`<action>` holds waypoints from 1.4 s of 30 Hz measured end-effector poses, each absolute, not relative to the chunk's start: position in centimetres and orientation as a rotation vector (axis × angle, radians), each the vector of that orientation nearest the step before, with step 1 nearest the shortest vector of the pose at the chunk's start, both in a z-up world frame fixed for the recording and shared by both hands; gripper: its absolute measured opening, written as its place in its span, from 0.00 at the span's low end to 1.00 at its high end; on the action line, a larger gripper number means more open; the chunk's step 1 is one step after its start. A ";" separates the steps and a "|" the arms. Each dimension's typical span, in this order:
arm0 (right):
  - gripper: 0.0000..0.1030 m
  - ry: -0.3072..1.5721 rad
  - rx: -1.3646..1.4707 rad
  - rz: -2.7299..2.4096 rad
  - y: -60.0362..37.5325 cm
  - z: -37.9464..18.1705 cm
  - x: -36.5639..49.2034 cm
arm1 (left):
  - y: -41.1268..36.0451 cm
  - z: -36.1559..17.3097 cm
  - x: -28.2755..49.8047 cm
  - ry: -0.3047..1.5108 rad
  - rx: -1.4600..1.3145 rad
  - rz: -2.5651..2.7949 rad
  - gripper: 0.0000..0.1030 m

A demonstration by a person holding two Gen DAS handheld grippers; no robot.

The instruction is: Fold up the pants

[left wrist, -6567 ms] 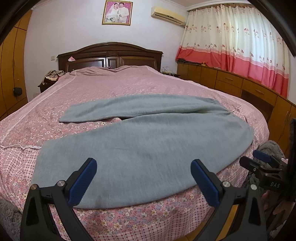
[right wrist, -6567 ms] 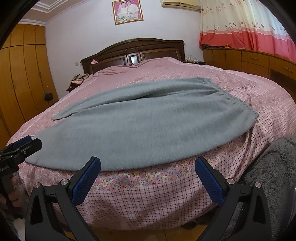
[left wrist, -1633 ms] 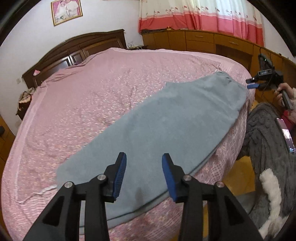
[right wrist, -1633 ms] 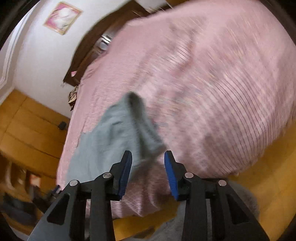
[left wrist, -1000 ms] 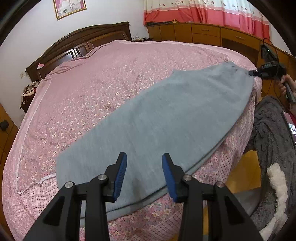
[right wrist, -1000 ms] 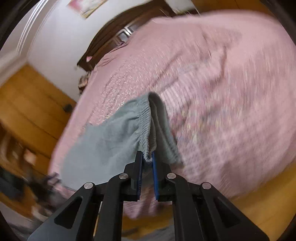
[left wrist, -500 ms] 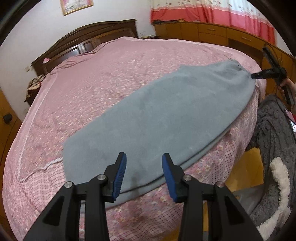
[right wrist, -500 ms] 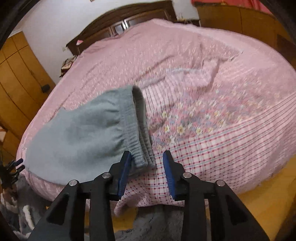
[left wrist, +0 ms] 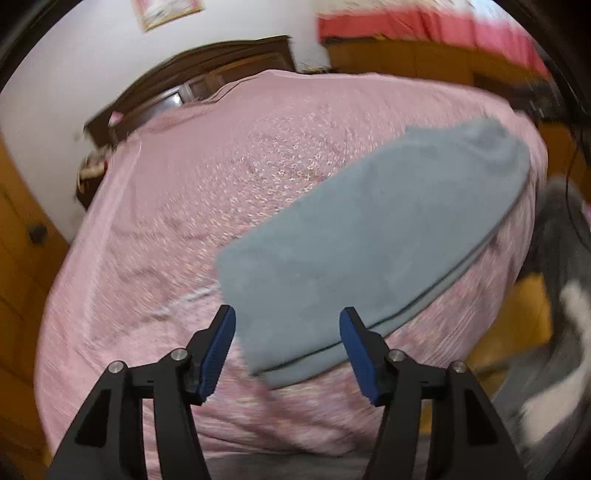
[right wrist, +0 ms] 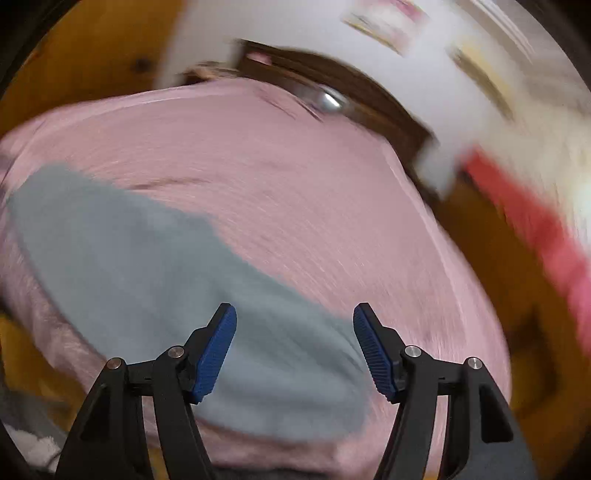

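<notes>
The grey pants [left wrist: 373, 236] lie folded lengthwise, one leg on the other, along the near edge of the pink bed [left wrist: 207, 177]. My left gripper [left wrist: 288, 350] is open and empty above the leg-end corner of the pants. In the blurred right wrist view the pants [right wrist: 184, 295] stretch from the left edge to just below my right gripper [right wrist: 294, 349], which is open and empty over the waistband end.
A dark wooden headboard [left wrist: 192, 77] stands at the far end of the bed. Wooden cabinets [left wrist: 406, 59] and a red-and-white curtain [left wrist: 424, 18] line the right side. A wooden wardrobe [left wrist: 18, 240] stands on the left. A grey fleece sleeve [left wrist: 561, 258] shows at right.
The far leg has been folded over the near one. The right gripper has let go of the waistband and opened wide. The left gripper has opened wider. Both cameras are swinging.
</notes>
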State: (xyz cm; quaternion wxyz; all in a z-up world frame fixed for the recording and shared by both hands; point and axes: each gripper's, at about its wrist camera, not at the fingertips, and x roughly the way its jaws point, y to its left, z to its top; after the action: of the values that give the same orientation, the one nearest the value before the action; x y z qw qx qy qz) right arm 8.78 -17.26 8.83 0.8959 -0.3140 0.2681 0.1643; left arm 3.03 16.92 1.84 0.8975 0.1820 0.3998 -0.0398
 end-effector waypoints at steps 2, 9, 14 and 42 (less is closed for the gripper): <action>0.65 0.447 -0.761 0.425 -12.2 7.8 6.4 | 16.6 1.7 2.8 0.818 0.520 -0.085 0.61; 0.33 0.270 -0.957 0.762 2.2 1.4 -2.6 | 16.5 0.0 1.8 0.819 0.690 -0.280 0.61; 0.22 0.208 -1.110 0.760 5.2 -3.7 -3.9 | 16.0 -2.9 1.8 0.814 0.840 -0.295 0.61; 0.22 -0.017 -1.332 0.527 8.0 -9.0 -6.0 | 16.0 -7.9 -1.4 0.556 1.082 -0.186 0.54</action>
State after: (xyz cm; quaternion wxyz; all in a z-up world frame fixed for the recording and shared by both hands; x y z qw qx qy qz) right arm -6.01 7.96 -9.04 0.7541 -0.6106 -0.0080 0.2415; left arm -1.35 16.05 -7.87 0.8165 0.5077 0.2606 -0.0872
